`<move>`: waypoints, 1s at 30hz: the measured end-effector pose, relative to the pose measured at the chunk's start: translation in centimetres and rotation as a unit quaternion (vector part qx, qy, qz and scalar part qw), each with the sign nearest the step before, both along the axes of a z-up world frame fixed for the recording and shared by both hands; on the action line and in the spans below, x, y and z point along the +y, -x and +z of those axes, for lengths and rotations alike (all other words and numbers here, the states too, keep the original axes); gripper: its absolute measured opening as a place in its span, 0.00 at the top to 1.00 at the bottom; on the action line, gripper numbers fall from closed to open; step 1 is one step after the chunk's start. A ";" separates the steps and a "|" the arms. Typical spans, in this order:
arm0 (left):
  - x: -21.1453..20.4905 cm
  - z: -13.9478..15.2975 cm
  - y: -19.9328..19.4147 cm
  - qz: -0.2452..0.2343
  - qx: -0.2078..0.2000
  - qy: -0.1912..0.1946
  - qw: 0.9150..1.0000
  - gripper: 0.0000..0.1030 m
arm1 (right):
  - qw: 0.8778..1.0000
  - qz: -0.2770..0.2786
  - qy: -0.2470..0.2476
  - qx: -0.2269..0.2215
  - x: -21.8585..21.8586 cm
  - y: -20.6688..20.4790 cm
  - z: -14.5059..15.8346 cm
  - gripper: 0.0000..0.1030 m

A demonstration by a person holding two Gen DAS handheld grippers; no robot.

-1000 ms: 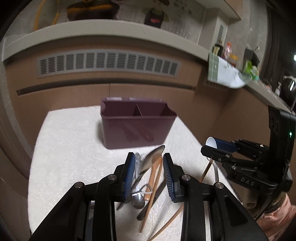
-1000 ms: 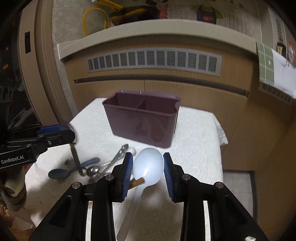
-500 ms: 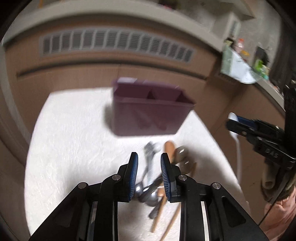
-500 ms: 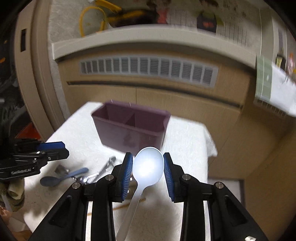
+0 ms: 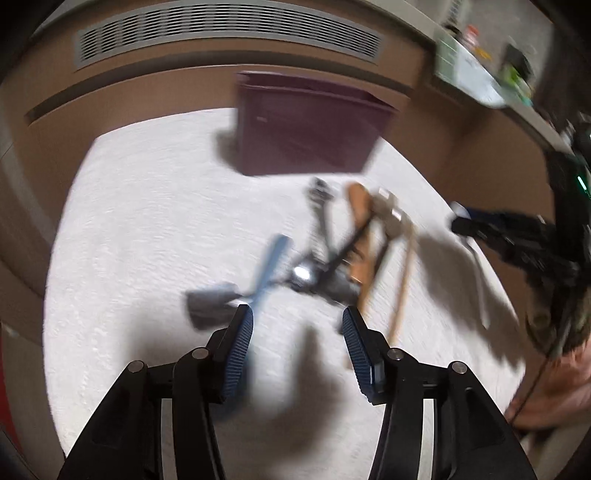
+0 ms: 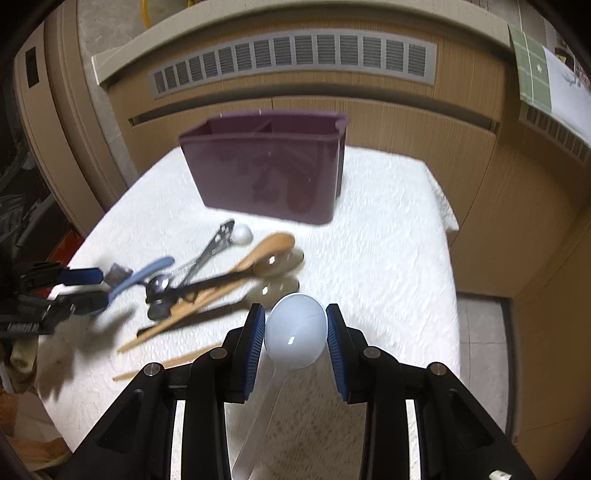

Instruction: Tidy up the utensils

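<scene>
A white textured cloth [image 6: 388,229] covers the bench, its far right corner hanging over the edge toward 2 o'clock. Behind it, from 10 to 2 o'clock, runs a tan wood-grain cabinet front [image 6: 388,122] with a long grey slatted vent [image 6: 291,61] set under a pale ledge [image 6: 122,61], and a yellow hose [image 6: 147,14] shows above the ledge at 11 o'clock. At 2 o'clock a green-and-white towel [image 6: 535,81] drapes over a side counter, while grey floor tile [image 6: 480,347] shows at 4 o'clock.
</scene>
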State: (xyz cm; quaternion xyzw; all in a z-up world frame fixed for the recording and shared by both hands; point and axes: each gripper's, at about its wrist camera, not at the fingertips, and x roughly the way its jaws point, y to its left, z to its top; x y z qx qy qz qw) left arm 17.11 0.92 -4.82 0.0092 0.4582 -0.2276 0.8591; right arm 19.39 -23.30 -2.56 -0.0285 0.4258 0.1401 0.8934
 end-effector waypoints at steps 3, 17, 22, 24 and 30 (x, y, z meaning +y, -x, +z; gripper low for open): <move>-3.4 -0.3 1.1 -0.050 -0.008 -0.022 0.998 0.50 | 1.000 -0.002 0.004 0.010 0.1 0.2 -0.8 0.70; -8.6 -1.6 -2.7 -0.045 -0.026 -0.060 0.997 0.47 | 0.998 -0.031 0.060 -0.002 -0.2 2.0 -1.5 0.30; -8.9 -2.2 -4.1 -0.016 -0.041 -0.105 0.994 0.47 | 0.994 -0.036 0.102 -0.021 1.1 3.2 -1.2 0.14; -8.3 -2.3 -4.2 -0.004 -0.049 -0.113 0.992 0.44 | 0.995 -0.025 0.094 -0.021 1.7 3.6 -1.1 0.14; -3.7 -3.0 -4.0 0.065 -0.024 -0.110 0.992 0.40 | 0.999 -0.012 0.007 0.043 2.6 2.4 -2.0 0.14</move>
